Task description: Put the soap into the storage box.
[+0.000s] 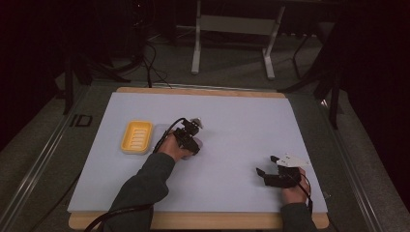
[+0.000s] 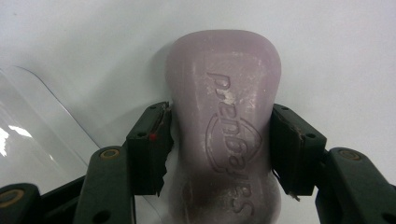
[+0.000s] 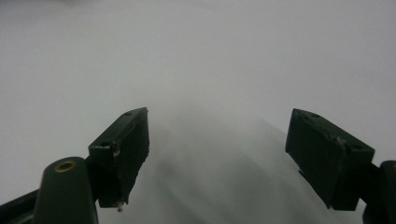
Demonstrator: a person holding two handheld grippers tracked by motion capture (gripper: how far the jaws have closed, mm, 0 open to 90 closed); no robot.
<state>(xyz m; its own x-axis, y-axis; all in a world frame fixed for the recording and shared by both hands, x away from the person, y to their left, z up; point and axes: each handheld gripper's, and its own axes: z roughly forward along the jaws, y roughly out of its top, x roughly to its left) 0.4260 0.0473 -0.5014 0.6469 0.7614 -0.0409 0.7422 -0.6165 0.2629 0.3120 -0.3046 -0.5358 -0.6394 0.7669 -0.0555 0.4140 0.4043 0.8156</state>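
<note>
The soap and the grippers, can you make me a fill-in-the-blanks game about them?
1. The left gripper has its jaws closed on a pale purple bar of ____.
2. The soap dish on the white mat is coloured ____.
3. The right gripper has its jaws ____, with nothing between them.
4. The soap dish has ____ lying in it.

Missing words: soap; yellow; open; nothing

"Safeguard" embossed on soap bar (image 2: 224,135)

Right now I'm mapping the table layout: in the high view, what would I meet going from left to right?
Yellow soap dish → left gripper, shut on the soap bar → right gripper, jaws open.
</note>
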